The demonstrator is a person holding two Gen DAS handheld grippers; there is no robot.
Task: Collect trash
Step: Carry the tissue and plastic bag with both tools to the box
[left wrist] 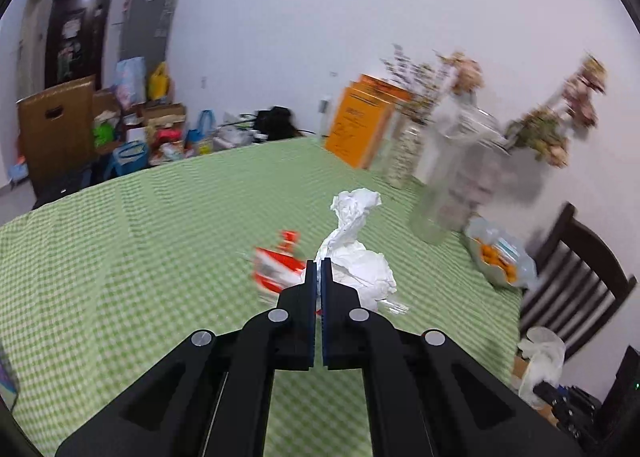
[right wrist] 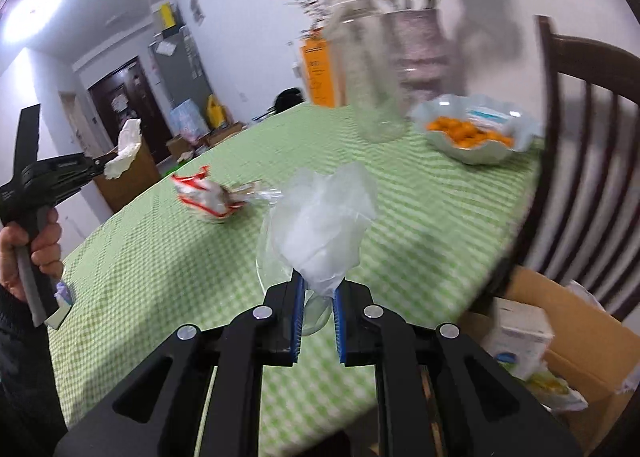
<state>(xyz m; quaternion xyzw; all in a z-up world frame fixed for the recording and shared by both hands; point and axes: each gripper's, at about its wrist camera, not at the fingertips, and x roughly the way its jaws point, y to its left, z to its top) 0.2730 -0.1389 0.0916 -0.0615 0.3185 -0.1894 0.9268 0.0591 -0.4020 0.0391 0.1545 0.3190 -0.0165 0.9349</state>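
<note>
White walls [left wrist: 280,37] enclose the room. The surface [left wrist: 160,237] wears a green checked cloth, with a dark wooden chair [right wrist: 580,137] at its right end. At the far left stand a dark door [left wrist: 76,41] and a grey fridge [left wrist: 148,21], with boxes and bags [left wrist: 140,129] piled on the floor. A ceiling light [right wrist: 32,17] glares at the upper left.

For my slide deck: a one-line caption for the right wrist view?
Right hand-held gripper shut on a clear plastic bag above the green checked table, red-white wrapper still lying there.
</note>
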